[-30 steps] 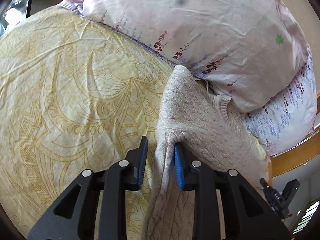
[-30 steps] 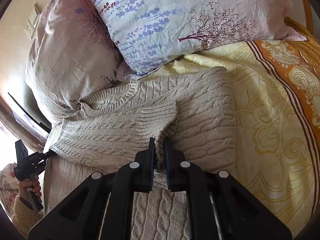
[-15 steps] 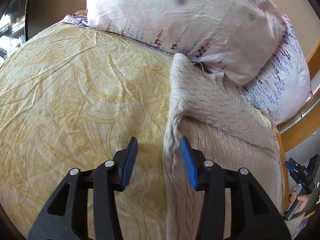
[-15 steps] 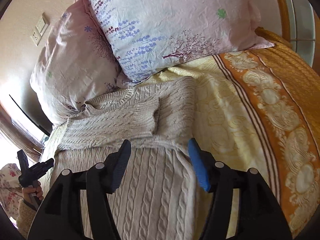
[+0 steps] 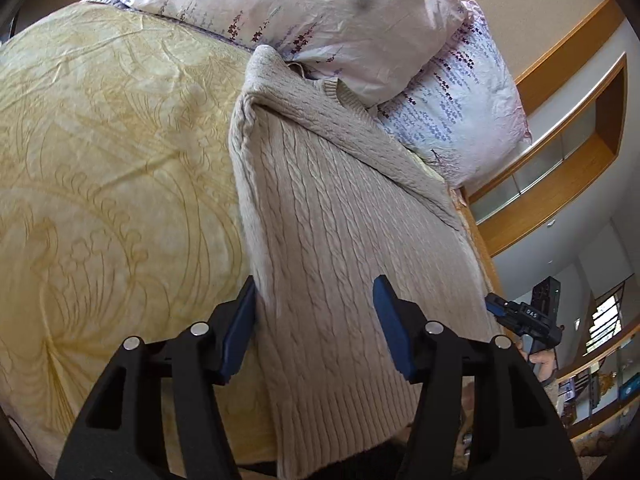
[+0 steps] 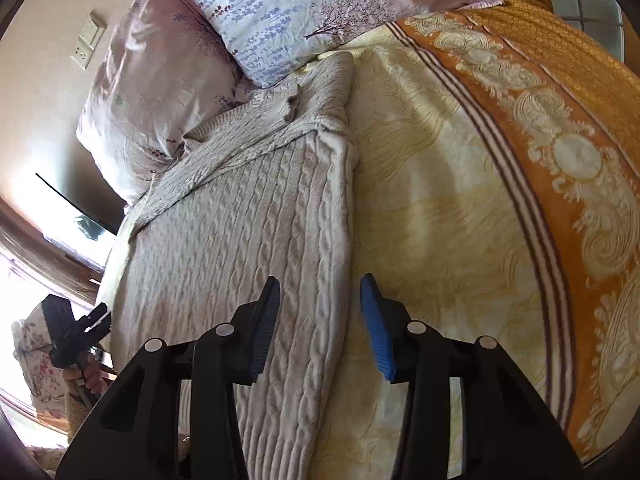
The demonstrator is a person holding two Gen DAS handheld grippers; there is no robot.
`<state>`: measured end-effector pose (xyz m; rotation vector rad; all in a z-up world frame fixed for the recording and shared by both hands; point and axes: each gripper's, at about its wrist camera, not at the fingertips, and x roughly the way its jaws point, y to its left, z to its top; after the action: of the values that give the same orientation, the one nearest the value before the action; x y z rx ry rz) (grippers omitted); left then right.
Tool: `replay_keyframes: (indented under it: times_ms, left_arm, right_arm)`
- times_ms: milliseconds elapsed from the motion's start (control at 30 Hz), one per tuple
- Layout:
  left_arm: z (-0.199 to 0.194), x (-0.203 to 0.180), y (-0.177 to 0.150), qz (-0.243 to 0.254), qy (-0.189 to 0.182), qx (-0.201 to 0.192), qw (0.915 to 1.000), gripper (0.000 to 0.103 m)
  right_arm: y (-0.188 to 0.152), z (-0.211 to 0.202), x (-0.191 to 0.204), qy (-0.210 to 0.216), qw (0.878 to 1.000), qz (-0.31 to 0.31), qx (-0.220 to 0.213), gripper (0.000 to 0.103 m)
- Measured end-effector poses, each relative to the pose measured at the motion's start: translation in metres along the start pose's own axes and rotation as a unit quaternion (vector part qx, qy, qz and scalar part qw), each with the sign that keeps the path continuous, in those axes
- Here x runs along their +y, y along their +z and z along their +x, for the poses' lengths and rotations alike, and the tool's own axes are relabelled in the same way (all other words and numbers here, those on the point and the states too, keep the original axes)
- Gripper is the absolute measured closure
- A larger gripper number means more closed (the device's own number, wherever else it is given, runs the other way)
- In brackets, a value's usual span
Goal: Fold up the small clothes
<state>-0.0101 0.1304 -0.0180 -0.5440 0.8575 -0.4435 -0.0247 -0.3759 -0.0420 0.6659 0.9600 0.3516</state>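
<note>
Both grippers have let go of the folded-in sleeves and pulled back toward the hem. The left gripper (image 5: pixel 314 320) and right gripper (image 6: pixel 318 320) hover spread over the sweater (image 5: pixel 340 248) on the bed (image 5: pixel 100 160), the right one's jaws having just narrowed, pinching nothing. Best next: pinch both hem corners evenly, fold toward the pillows (image 6: pixel 280 12).

Beige cable knit on a yellow and orange bed

The sweater (image 5: pixel 340 240) is beige with a cable pattern, ribbed at its lower edge; the bedspread (image 6: pixel 440 200) is pale yellow with swirling gold lines, and an orange band with cream medallions and dark stripes runs at the right of the frame. The pillows (image 6: pixel 280 12) are pink and white with purple sprigs. Each black tool (image 5: pixel 316 328) has blue pads.
</note>
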Motion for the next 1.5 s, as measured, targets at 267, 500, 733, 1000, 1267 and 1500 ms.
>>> replay_keyframes:
  times_ms: [267, 500, 733, 1000, 1267, 1500]
  left_arm:
    - [-0.017, -0.009, -0.045, -0.003, -0.06, 0.017, 0.9981, 0.065]
    - [-0.012, -0.015, -0.039, 0.01, -0.06, 0.026, 0.9978, 0.089]
    - [-0.024, -0.019, -0.013, 0.032, -0.035, -0.031, 0.9984, 0.096]
    - [-0.045, -0.049, 0.027, 0.107, 0.058, -0.15, 0.9811, 0.096]
    - [-0.043, -0.077, 0.068, 0.158, 0.111, -0.203, 0.9601, 0.096]
    - [-0.027, -0.077, 0.097, 0.143, 0.123, -0.213, 0.9587, 0.096]
  right_arm:
    - [-0.067, -0.011, 0.003, 0.105, 0.994, 0.004, 0.004, 0.095]
    - [-0.066, -0.016, 0.028, 0.046, 0.995, -0.082, -0.028, 0.095]
    - [-0.057, -0.038, 0.071, -0.059, 0.96, -0.219, -0.163, 0.096]
    - [-0.044, -0.044, 0.124, -0.196, 0.859, -0.34, -0.328, 0.096]
    - [-0.01, -0.03, 0.143, -0.239, 0.822, -0.354, -0.376, 0.096]
    - [0.007, -0.017, 0.152, -0.252, 0.816, -0.351, -0.383, 0.096]
